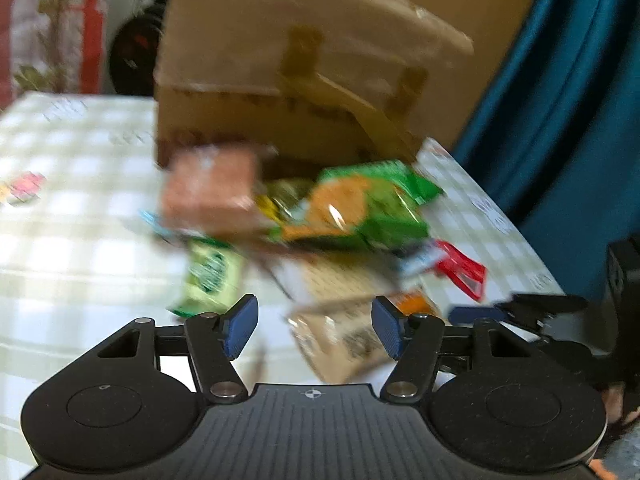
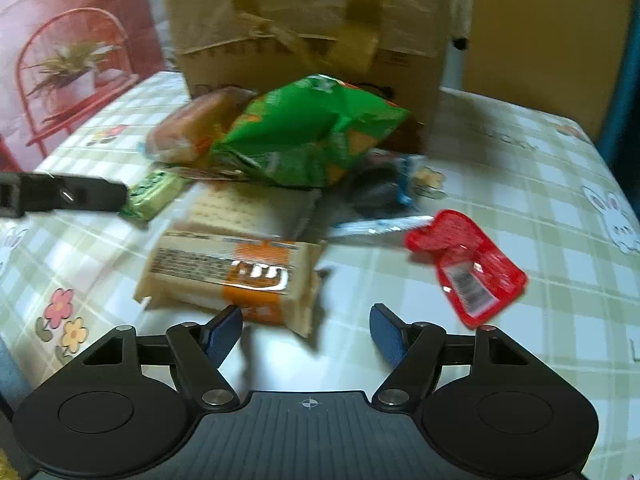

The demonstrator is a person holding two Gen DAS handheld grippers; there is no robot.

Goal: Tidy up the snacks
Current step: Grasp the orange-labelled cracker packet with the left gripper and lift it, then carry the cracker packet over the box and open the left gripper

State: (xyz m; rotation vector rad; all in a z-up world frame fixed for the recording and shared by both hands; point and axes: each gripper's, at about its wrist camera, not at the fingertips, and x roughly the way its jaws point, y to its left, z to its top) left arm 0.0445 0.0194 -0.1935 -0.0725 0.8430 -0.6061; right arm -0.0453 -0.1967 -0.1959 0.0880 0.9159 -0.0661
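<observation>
Snacks in crinkly wrappers lie heaped mid-frame on the checked green-and-white desk [image 2: 500,184], just in front of a taped brown cardboard box [image 2: 304,20]. A puffy green bag [image 2: 308,132] tops the pile, a tan-and-orange cracker packet [image 2: 236,272] sits at its near edge and a flat red pouch [image 2: 468,264] lies apart at the right. The right gripper [image 2: 306,334] has released jaws, parted halfway and holding nothing, the cracker packet just beyond them. The left gripper [image 1: 314,330] is likewise released and empty above a brownish packet [image 1: 340,336].
</observation>
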